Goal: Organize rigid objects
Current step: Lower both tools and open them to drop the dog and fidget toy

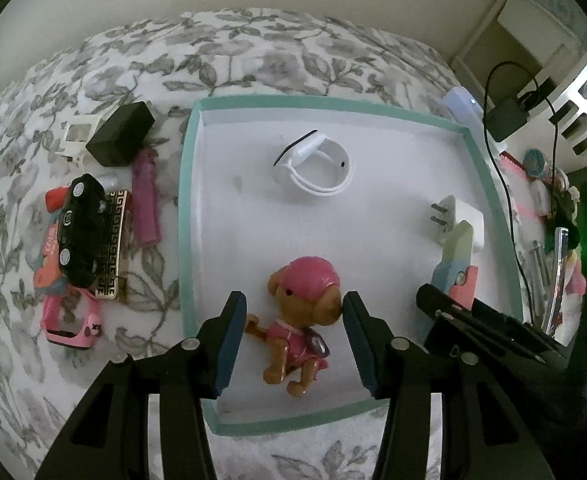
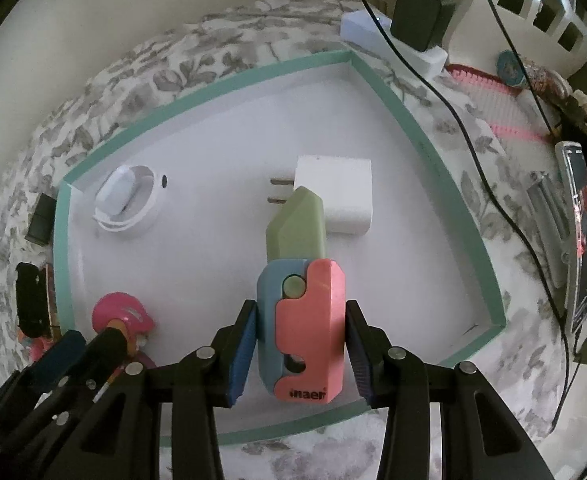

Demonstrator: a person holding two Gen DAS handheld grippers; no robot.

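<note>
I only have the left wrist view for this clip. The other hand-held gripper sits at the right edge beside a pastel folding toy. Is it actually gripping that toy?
Observer: It looks so. In the right wrist view, the right hand-held gripper has a pad against each side of the folding toy, on its pink-and-blue handle.
Reviewer: Any marking on the toy?
Observer: Dark lettering reading "inaer" on the near end of the pink part.
Reviewer: What lies past the tray's right rim?
Observer: Beyond the tray, a phone lies screen up on the floral cover.
</note>
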